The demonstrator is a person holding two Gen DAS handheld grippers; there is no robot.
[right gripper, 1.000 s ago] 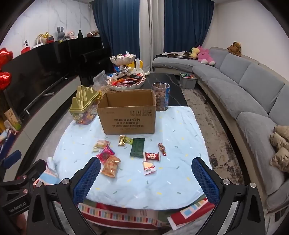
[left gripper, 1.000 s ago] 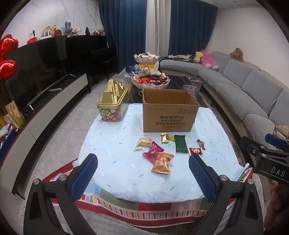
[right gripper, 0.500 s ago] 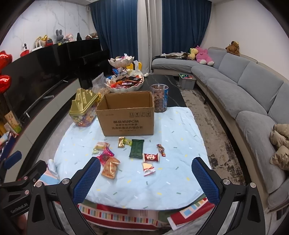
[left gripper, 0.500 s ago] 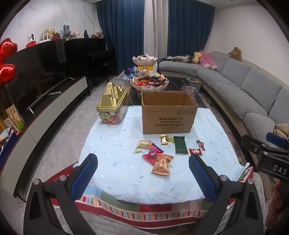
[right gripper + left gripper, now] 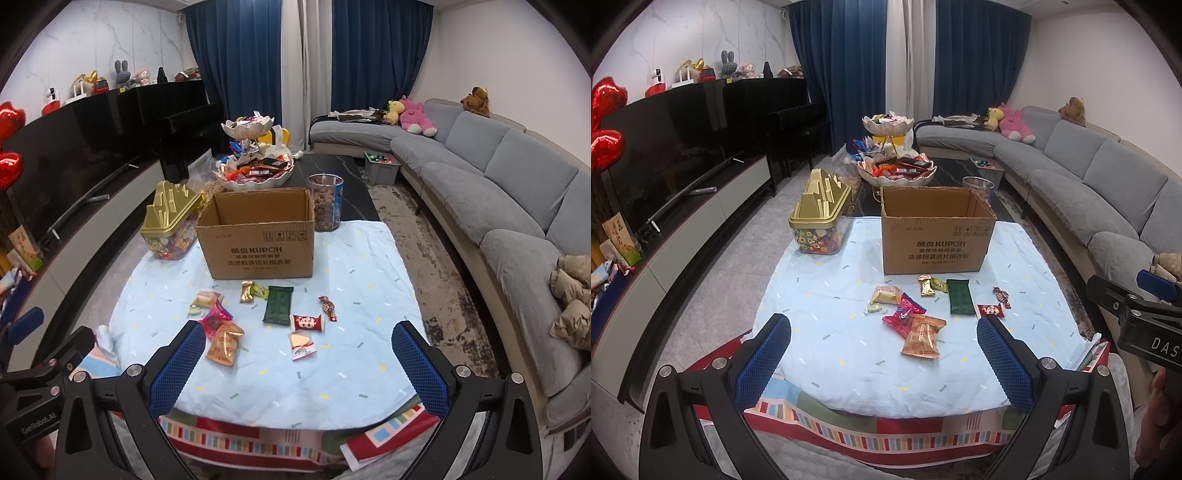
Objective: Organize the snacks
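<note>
Left gripper (image 5: pixel 884 354): spread wide, empty, above near table edge.
Right gripper (image 5: pixel 299 360): spread wide, empty.
Snacks (image 5: pixel 275 317): scattered on blue cloth (image 5: pixel 258 384), before open cardboard box (image 5: pixel 258 247).

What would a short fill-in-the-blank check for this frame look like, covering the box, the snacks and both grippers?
1. The cardboard box stands with its top ____.
2. The dark green packet lies ____ the box, not in it.
3. The clear candy jar has a ____ lid.
4. The left gripper and right gripper both hold ____.

Missing words: open; in front of; gold; nothing
</note>
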